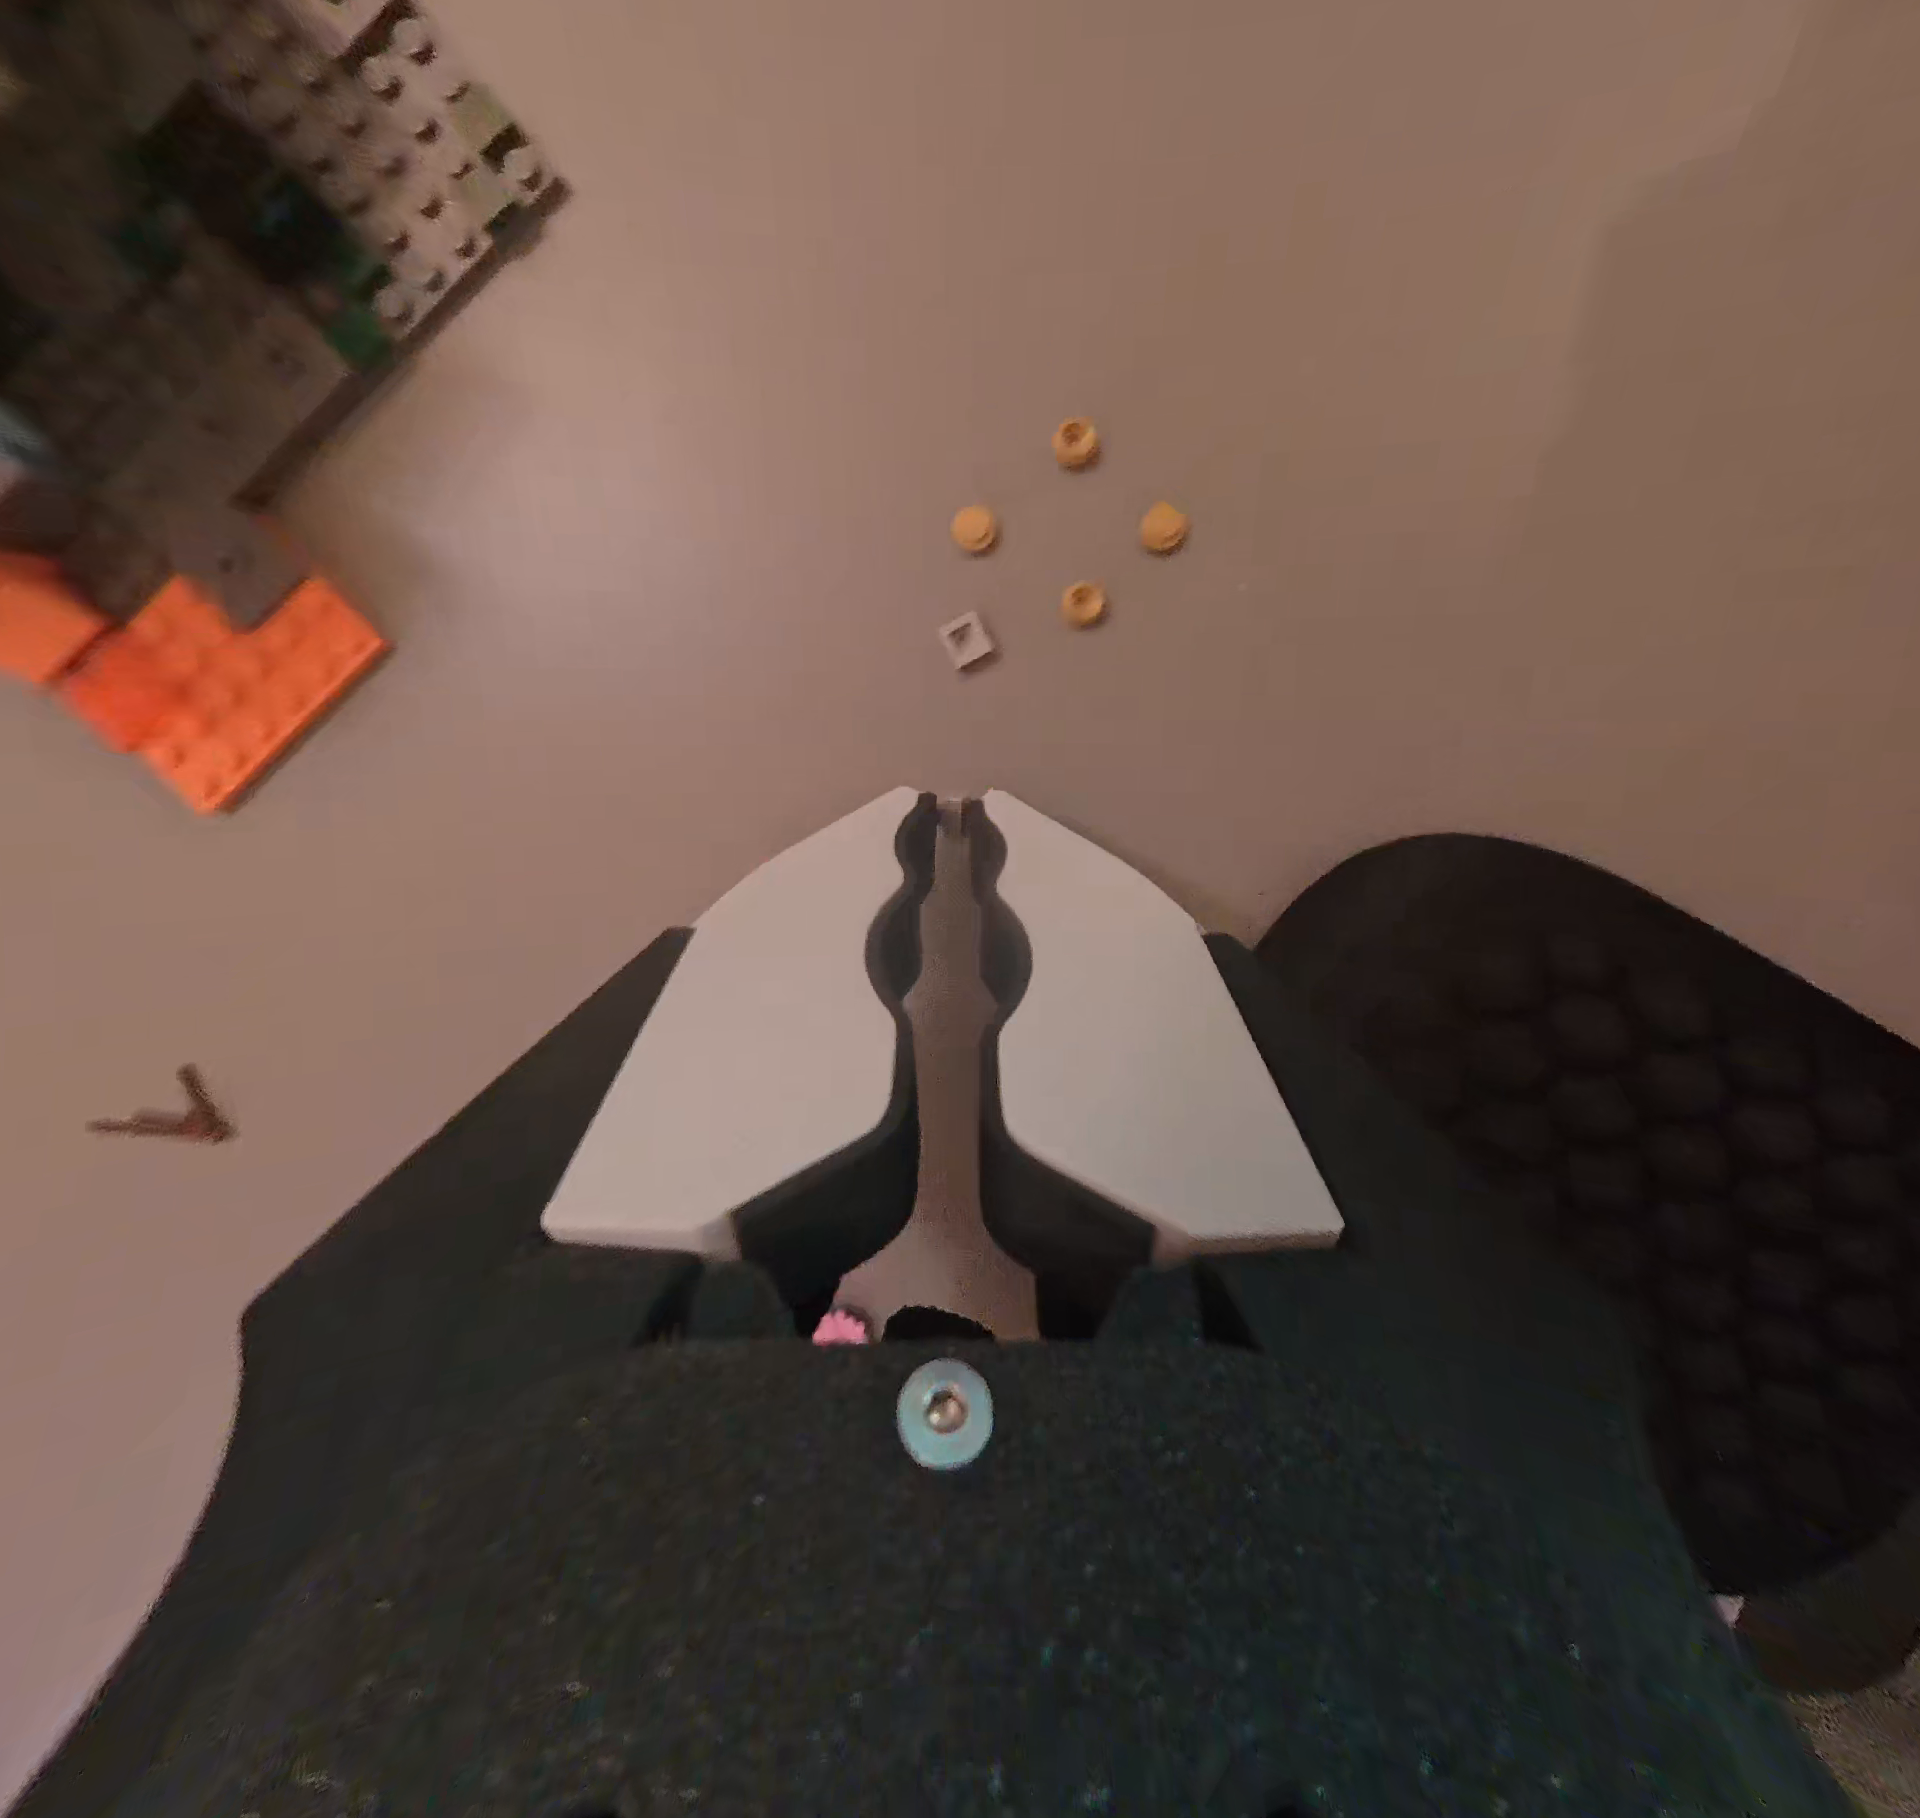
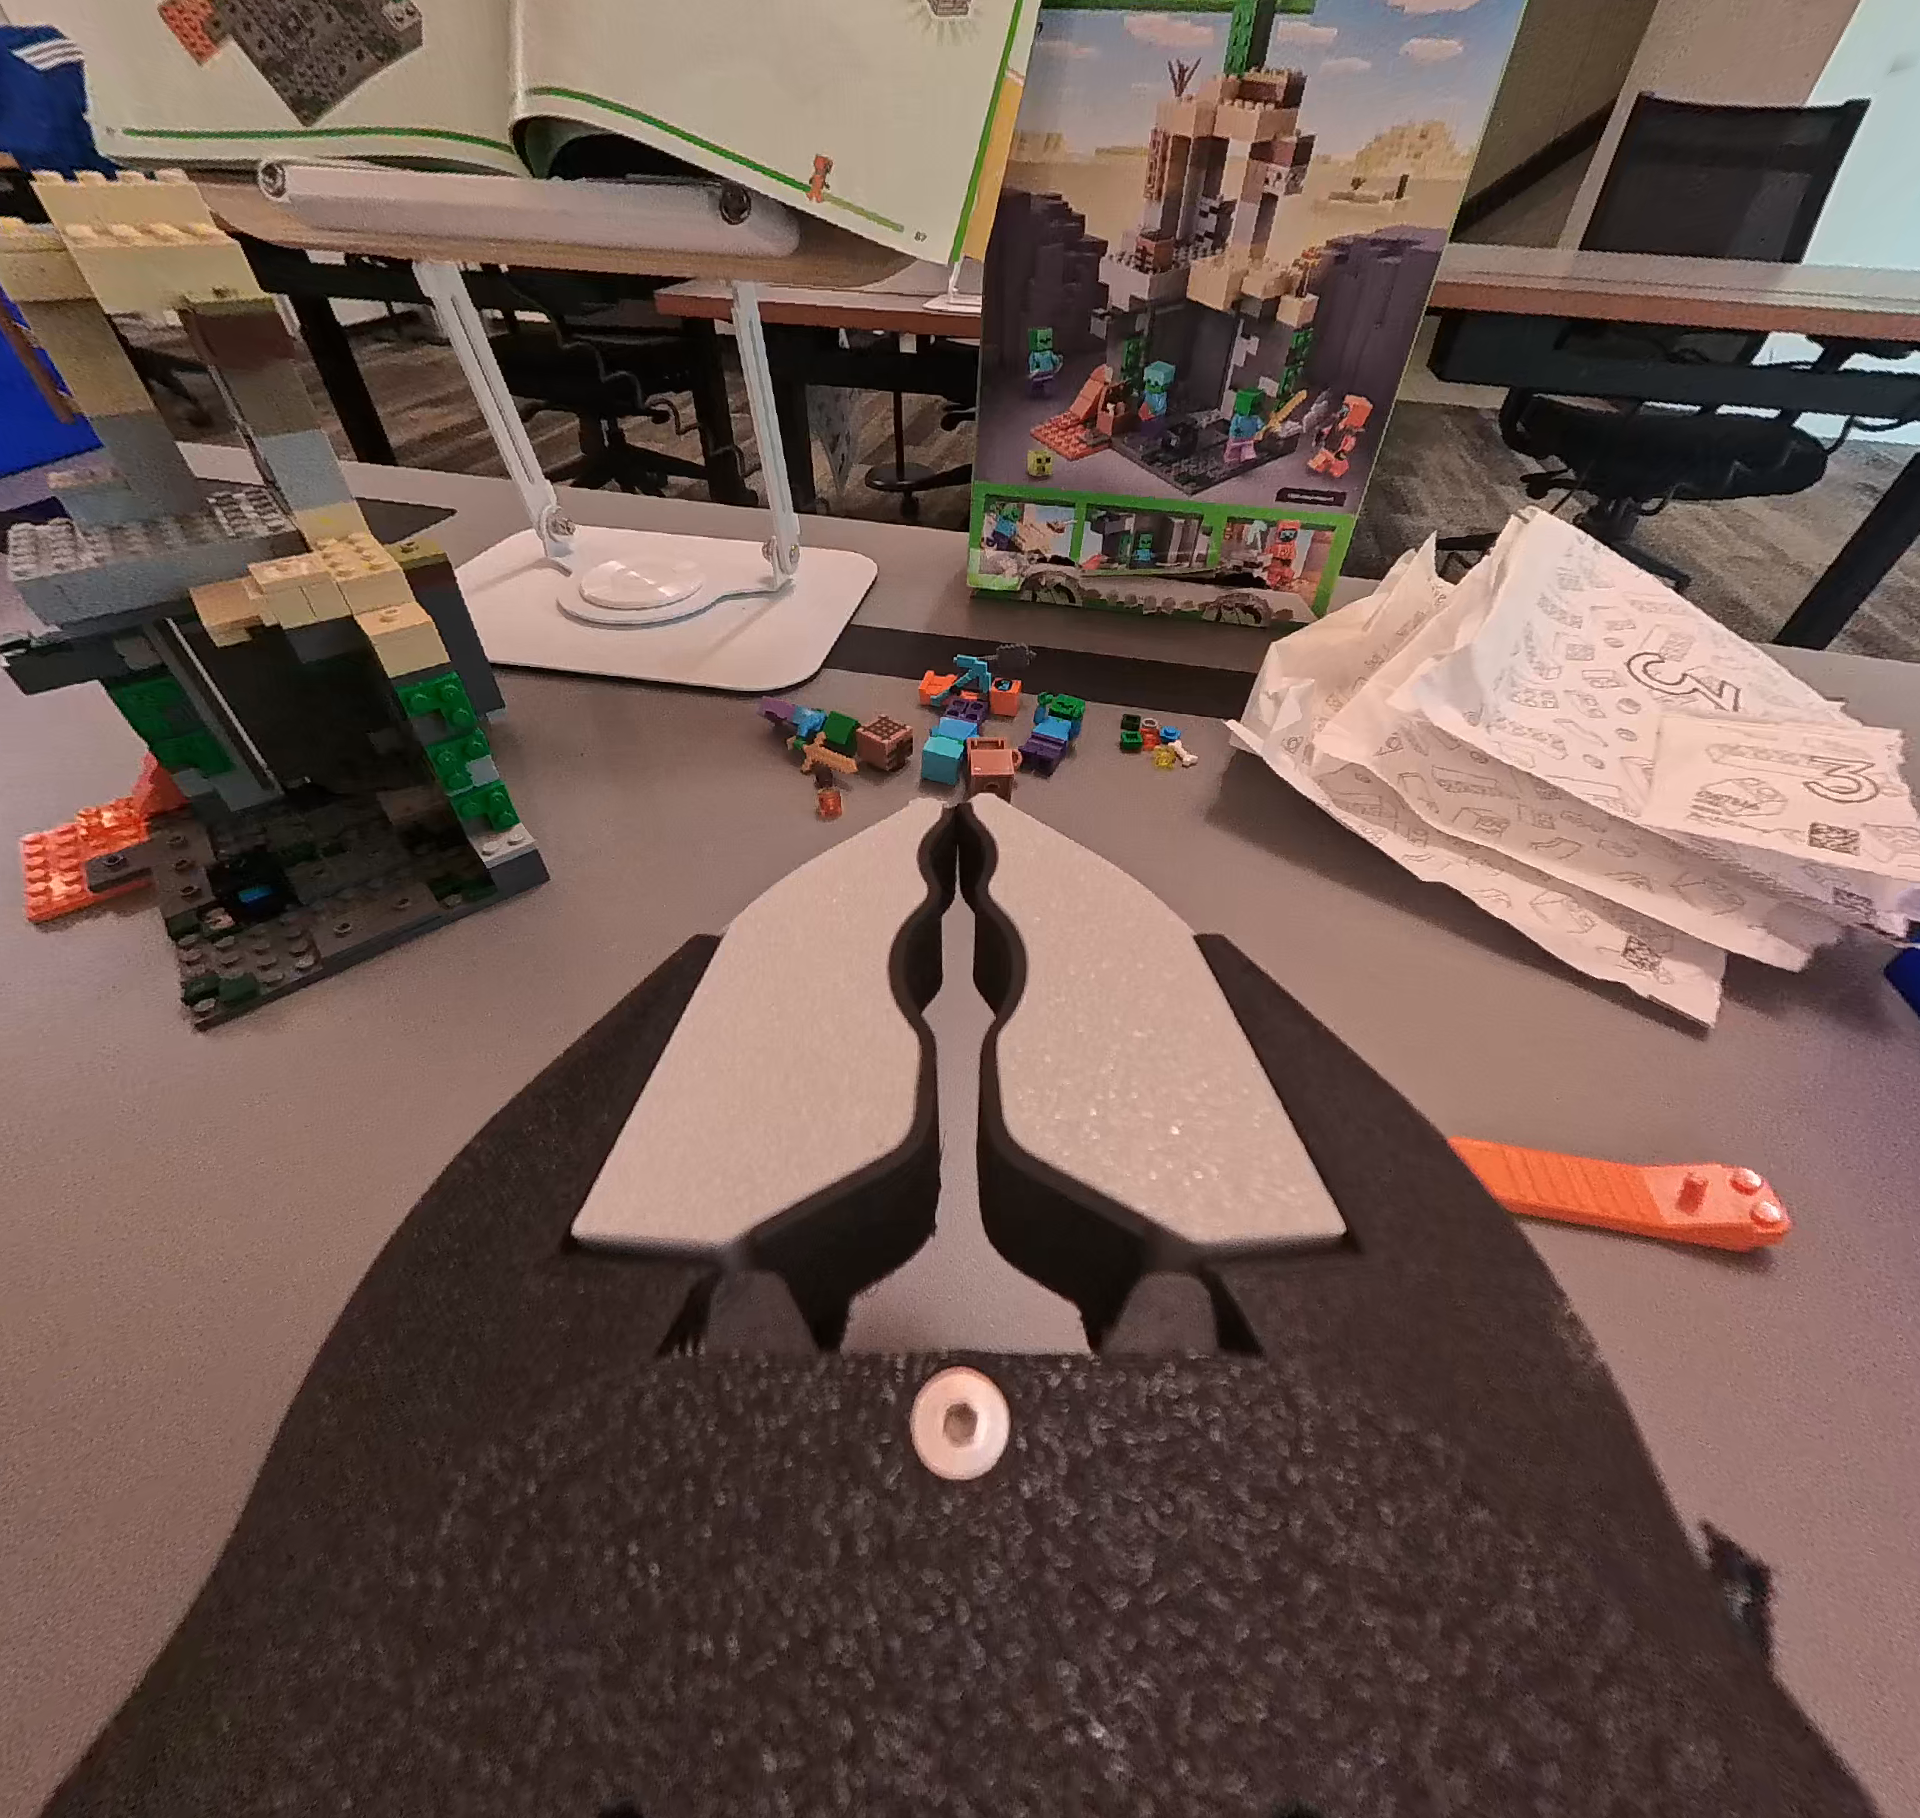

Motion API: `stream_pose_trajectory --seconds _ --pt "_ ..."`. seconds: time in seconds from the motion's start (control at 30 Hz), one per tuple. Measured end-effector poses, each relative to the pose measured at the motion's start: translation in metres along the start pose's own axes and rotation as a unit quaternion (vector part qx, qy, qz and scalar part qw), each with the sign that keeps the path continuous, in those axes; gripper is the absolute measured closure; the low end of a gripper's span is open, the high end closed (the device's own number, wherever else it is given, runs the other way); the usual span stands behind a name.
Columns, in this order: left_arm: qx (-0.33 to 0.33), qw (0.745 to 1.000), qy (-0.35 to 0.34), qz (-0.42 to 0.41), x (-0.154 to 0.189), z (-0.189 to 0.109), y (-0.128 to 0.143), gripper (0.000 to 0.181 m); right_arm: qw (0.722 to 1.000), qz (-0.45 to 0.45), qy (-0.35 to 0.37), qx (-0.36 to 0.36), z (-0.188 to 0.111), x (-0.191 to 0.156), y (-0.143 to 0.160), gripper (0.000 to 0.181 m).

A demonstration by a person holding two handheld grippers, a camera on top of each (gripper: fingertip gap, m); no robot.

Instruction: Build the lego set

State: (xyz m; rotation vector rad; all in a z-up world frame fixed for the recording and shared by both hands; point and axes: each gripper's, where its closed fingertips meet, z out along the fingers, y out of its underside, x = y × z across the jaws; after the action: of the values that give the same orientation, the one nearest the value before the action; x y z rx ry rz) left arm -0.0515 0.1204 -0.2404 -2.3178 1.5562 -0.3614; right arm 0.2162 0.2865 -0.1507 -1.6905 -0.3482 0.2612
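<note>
In the left wrist view my left gripper point(image 1: 954, 810) points down at the table and is shut on a small grey Lego piece point(image 1: 954, 812) at its tips. Ahead of it lie several yellow round studs point(image 1: 1076, 442) and a small grey square plate point(image 1: 968, 644). The partly built set point(image 1: 260, 241), with its orange base plate point(image 1: 223, 688), is at the upper left. In the right wrist view my right gripper point(image 2: 956, 810) is shut and empty above the table. The build point(image 2: 270, 729) stands to its left, and loose coloured pieces point(image 2: 935, 729) lie just beyond the tips.
A small brown piece point(image 1: 166, 1119) lies at the left and a black chair point(image 1: 1610, 1197) is at the right. The set's box point(image 2: 1195, 314), an instruction booklet on a white stand point(image 2: 665, 615), crumpled paper bags point(image 2: 1610, 760) and an orange brick separator point(image 2: 1621, 1192) are on the table. My hands' fingertips stand some 35 cm from each other. The build point(image 2: 270, 729) is about 20 cm from both grippers' fingertips.
</note>
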Motion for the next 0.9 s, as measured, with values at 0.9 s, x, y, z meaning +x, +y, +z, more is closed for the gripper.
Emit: stream_pose_trajectory --seconds 0.9 --pt "-0.105 0.975 -0.074 -0.183 -0.110 -0.059 0.132 0.162 1.000 0.006 -0.006 -0.001 0.000 -0.001 0.000 0.181"
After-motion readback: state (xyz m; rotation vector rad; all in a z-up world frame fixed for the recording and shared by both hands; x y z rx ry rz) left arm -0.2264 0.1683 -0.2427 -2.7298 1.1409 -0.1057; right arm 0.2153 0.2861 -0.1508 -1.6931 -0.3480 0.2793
